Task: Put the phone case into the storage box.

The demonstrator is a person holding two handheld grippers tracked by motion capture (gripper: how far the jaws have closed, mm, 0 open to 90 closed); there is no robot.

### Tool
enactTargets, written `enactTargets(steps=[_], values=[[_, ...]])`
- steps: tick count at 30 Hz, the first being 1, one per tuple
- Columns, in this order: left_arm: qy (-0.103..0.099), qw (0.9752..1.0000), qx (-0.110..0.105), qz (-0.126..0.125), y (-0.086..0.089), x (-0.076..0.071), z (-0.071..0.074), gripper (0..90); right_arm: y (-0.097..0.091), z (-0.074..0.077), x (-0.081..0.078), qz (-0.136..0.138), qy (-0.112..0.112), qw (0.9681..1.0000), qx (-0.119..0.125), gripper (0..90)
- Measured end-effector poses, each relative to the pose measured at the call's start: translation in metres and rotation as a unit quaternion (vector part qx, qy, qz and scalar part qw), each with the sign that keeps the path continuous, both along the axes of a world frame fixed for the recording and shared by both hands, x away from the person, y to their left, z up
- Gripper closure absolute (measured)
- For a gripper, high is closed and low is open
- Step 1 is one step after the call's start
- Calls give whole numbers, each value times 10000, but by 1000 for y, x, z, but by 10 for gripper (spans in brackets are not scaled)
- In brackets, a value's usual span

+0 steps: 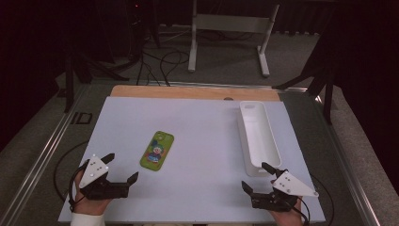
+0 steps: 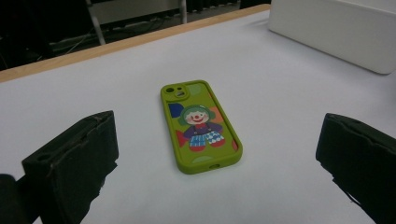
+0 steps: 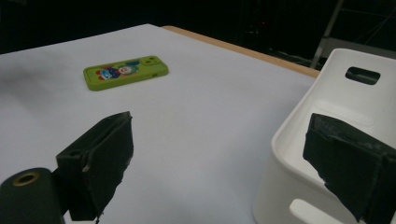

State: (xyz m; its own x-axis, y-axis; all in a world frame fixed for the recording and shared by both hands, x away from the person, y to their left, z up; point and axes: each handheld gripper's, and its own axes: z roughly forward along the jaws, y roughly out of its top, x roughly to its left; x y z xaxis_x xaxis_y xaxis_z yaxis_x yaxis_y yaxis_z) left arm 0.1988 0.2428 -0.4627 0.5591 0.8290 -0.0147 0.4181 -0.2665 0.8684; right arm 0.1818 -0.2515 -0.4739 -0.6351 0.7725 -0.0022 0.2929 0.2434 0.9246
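A green phone case (image 1: 157, 150) with a clown picture lies flat on the white table (image 1: 197, 127), left of centre; it also appears as the phone case (image 2: 200, 125) and the phone case (image 3: 125, 71). My left gripper (image 1: 123, 166) rests open near the front left edge, a short way below and left of the case, nothing between its jaws. A long white bin (image 1: 258, 135) stands on the right side. My right gripper (image 1: 258, 176) sits open at the front right, just before the bin's near end (image 3: 327, 140), holding nothing.
A wooden strip (image 1: 193, 92) borders the table's far edge. Beyond it stand a white frame's legs (image 1: 228, 35) and cables on the grey floor. Metal rails (image 1: 42, 150) run along both sides of the table.
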Motion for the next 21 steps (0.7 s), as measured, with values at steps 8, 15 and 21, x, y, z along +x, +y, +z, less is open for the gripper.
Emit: enactTargets(steps=[8,15,21], values=[[35,9999,-88,83,-5,9,4,0,-1,-4,0,-65,37,9999,111,87],[132,9999,96,-3,-17,20,3,0,1,-5,-1,-50,51,9999,98,87],[248,9992,298,-98,-31,32,1,0,1,-4,-1,-69,28,9999,92,87]])
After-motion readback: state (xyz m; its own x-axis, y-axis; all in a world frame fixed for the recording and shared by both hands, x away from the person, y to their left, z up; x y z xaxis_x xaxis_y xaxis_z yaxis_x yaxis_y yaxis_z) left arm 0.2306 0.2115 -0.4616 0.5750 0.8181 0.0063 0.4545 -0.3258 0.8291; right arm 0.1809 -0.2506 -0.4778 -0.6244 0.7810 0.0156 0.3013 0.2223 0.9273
